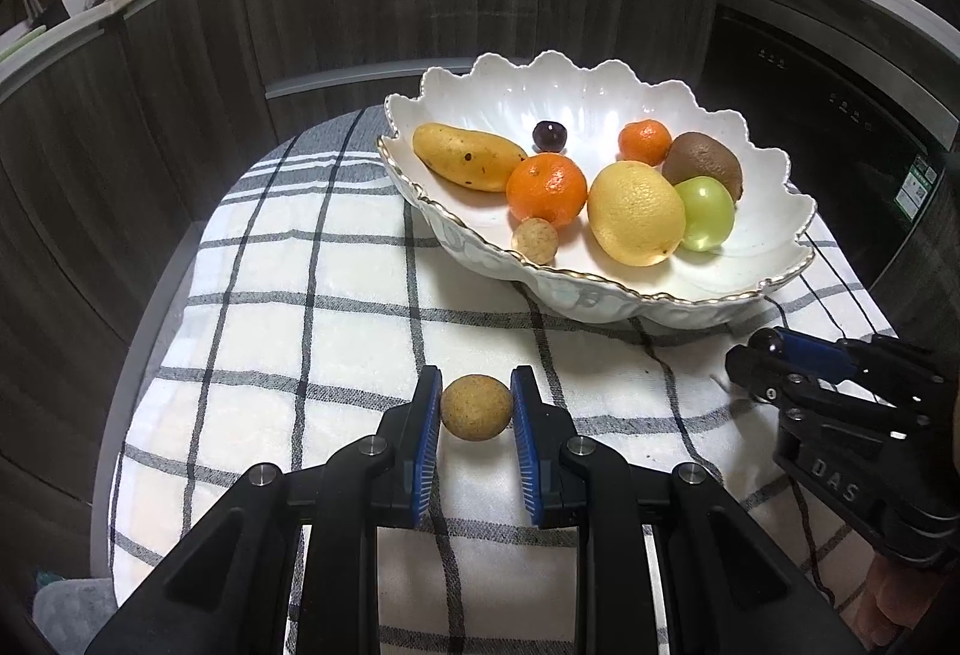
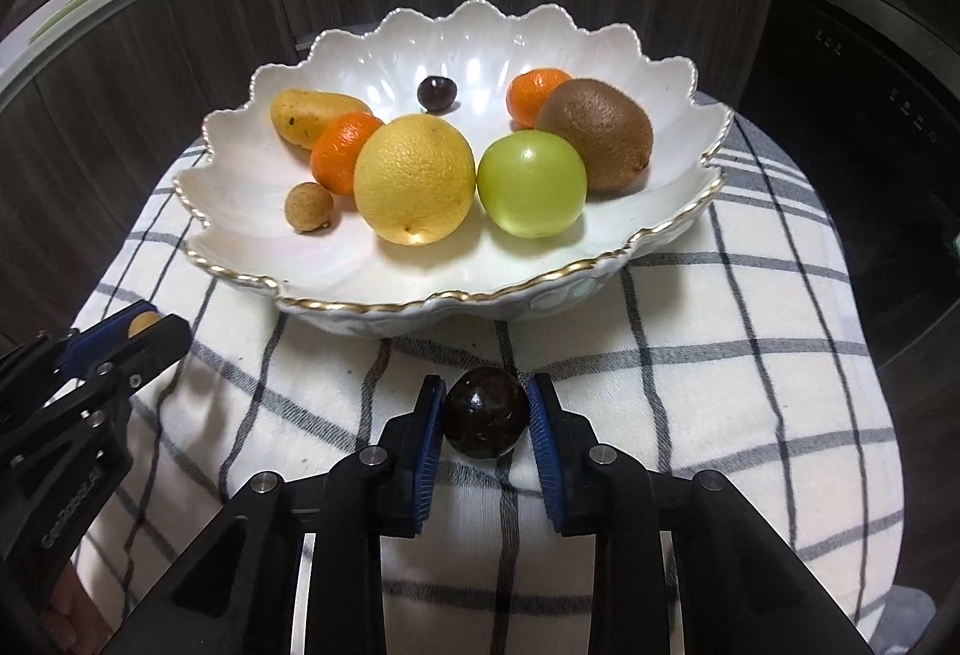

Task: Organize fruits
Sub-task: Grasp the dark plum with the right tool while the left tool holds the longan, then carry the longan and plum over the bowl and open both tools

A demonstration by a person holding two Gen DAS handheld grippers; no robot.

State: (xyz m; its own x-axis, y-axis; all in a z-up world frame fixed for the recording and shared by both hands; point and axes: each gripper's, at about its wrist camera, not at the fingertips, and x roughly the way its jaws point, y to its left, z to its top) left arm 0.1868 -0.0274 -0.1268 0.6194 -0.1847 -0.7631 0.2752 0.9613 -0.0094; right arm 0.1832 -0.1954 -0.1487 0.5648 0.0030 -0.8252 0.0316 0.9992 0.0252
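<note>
Left gripper (image 1: 476, 409) pinches one tan longan (image 1: 476, 408); right gripper (image 2: 485, 413) pinches one dark plum (image 2: 485, 412), both near the checked cloth's (image 2: 750, 295) front edge. Bowl (image 2: 420, 302): eight fruits.

Light: soft, overhead, fairly bright on the checked cloth (image 2: 750, 295).
Glare: white highlights inside the bowl (image 2: 480, 49).
Shadows: short, soft under fruit.
Edges: strong fisheye bending, dark vignetted corners.
Focus: sharp near, softer far.

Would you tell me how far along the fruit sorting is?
Done: eight fruits already lie in the bowl. In hand: the left gripper is shut on a tan fruit, the right gripper on a dark fruit. Left: both still go in the bowl.
</note>
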